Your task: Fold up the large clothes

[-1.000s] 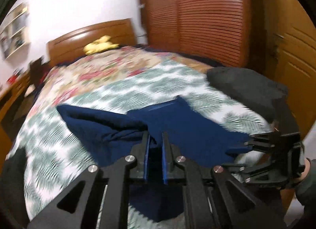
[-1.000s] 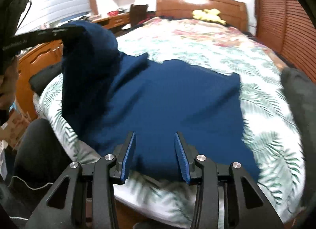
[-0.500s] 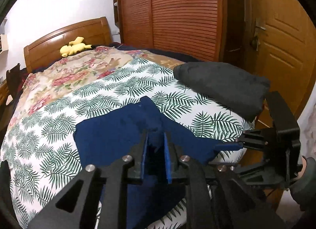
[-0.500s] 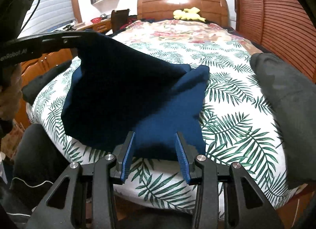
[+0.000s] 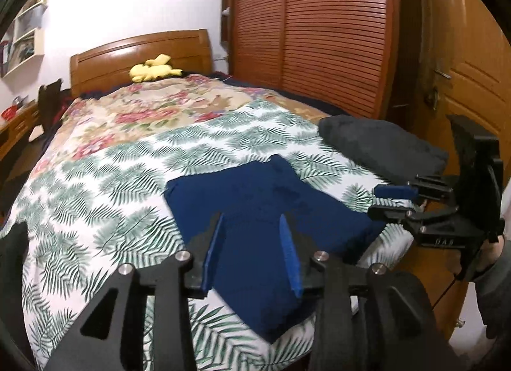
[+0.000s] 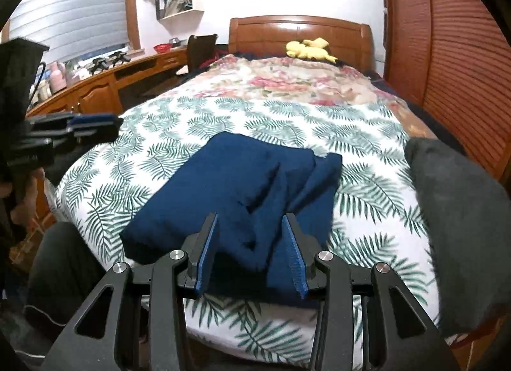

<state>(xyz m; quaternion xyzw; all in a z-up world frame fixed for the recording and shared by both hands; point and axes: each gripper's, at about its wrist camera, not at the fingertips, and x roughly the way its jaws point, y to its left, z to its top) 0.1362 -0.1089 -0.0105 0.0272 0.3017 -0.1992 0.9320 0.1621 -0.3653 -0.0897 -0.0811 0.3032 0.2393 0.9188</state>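
A navy blue garment (image 5: 255,211) lies folded into a compact rectangle near the foot of the bed; it also shows in the right wrist view (image 6: 242,192). My left gripper (image 5: 252,252) is open and empty, just above the garment's near edge. My right gripper (image 6: 252,252) is open and empty over the garment's near edge. The right gripper also shows at the right of the left wrist view (image 5: 392,201), and the left gripper shows at the left of the right wrist view (image 6: 92,125).
The bed (image 5: 105,185) has a palm-leaf cover and a floral quilt (image 6: 293,80) beyond. A dark grey folded garment (image 5: 380,147) lies at the bed's right corner. A yellow plush toy (image 6: 308,48) sits by the headboard. A wooden wardrobe (image 5: 319,32) stands on the right, a desk (image 6: 105,86) on the left.
My left gripper laid the held navy fabric over onto the garment and opened, letting it go. The garment now lies folded smaller. The right gripper stayed open.
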